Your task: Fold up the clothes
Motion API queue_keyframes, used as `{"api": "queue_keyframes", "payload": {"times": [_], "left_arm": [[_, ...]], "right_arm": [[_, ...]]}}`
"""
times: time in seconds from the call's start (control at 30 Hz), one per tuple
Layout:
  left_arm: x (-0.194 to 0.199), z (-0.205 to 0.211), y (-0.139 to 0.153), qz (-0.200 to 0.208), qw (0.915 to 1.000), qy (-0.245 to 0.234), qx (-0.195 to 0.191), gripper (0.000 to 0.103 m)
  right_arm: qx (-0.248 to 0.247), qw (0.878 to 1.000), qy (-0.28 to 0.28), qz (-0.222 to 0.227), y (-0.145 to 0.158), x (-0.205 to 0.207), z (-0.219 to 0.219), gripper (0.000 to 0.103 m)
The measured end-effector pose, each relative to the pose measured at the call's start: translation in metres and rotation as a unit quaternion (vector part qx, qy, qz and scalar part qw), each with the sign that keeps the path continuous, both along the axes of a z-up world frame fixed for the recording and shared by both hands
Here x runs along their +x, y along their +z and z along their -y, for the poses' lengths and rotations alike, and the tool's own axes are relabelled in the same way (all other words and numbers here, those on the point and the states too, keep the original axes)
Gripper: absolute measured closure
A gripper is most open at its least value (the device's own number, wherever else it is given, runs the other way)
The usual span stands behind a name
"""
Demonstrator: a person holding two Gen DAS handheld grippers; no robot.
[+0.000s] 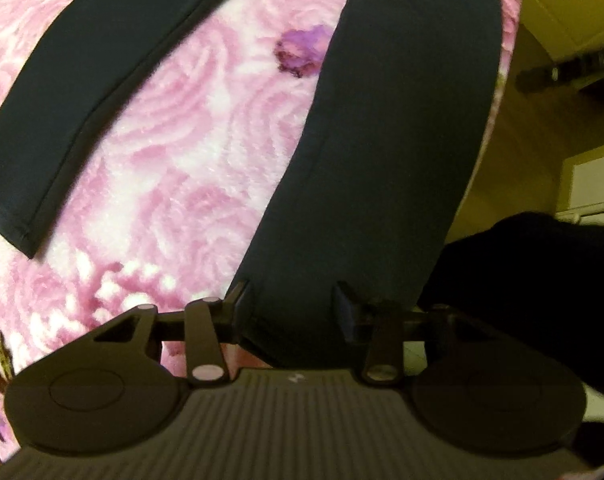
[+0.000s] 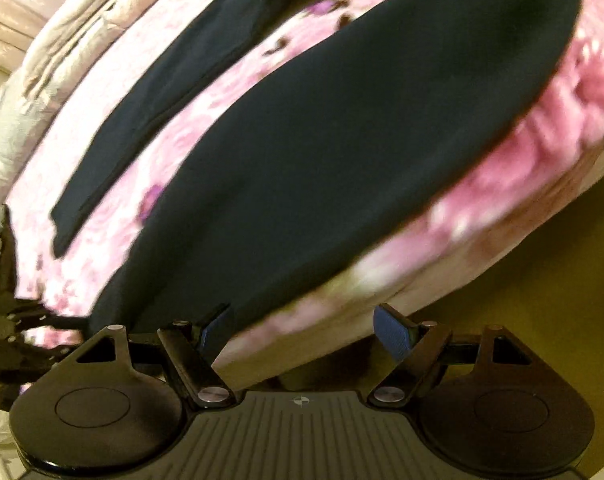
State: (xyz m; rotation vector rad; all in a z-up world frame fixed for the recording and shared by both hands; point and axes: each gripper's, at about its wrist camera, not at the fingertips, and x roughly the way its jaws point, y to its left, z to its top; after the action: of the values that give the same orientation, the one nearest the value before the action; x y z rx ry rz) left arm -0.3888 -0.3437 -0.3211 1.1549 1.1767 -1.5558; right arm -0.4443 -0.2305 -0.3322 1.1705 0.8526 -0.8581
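The left gripper's (image 1: 289, 300) fingers stand part-way apart, one on each side of the hem end of the near trouser leg (image 1: 382, 140); whether the pads already press on the cloth I cannot tell, since the tips sink into dark fabric and no gap or pinch shows clearly. The right gripper's (image 2: 302, 320) fingers are wide apart with nothing between them but the bed's edge; its blue pad (image 2: 390, 332) hangs clear over the side of the bed, and the picture is smeared.

The dark trousers lie spread on the pink rose-patterned blanket (image 1: 173, 152) that covers the bed; the near leg runs along the bed's edge, its hem reaching the near corner under the left gripper, while the far leg (image 1: 85, 92) lies apart from it toward the middle, a strip of blanket between them. A pale quilt (image 2: 61, 80) is bunched along the far edge.

The legs are splayed, so the likely step is to bring one leg over the other; the left gripper sits at the hem because that end gives control of the whole length; the right gripper probably needs the same leg further up, with open jaws ready to take it.
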Motion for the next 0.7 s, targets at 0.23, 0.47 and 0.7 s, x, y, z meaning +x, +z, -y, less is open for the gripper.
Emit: {"api": "queue_keyframes", "payload": {"times": [0.23, 0.47, 0.7], "left_arm": [[0.038, -0.014, 0.008, -0.084, 0.9948, -0.055, -0.015, 0.067], [0.071, -0.011, 0.009, -0.107, 0.9914, -0.067, -0.035, 0.067], [0.060, 0.003, -0.004, -0.128, 0.9861, -0.103, -0.022, 0.067]], "right_arm": [[-0.002, 0.997, -0.067, 0.048, -0.012, 0.072, -0.080, 0.023], [0.026, 0.985, -0.144, 0.087, -0.033, 0.137, -0.125, 0.024], [0.036, 0.973, -0.201, 0.110, -0.047, 0.145, -0.131, 0.044]]}}
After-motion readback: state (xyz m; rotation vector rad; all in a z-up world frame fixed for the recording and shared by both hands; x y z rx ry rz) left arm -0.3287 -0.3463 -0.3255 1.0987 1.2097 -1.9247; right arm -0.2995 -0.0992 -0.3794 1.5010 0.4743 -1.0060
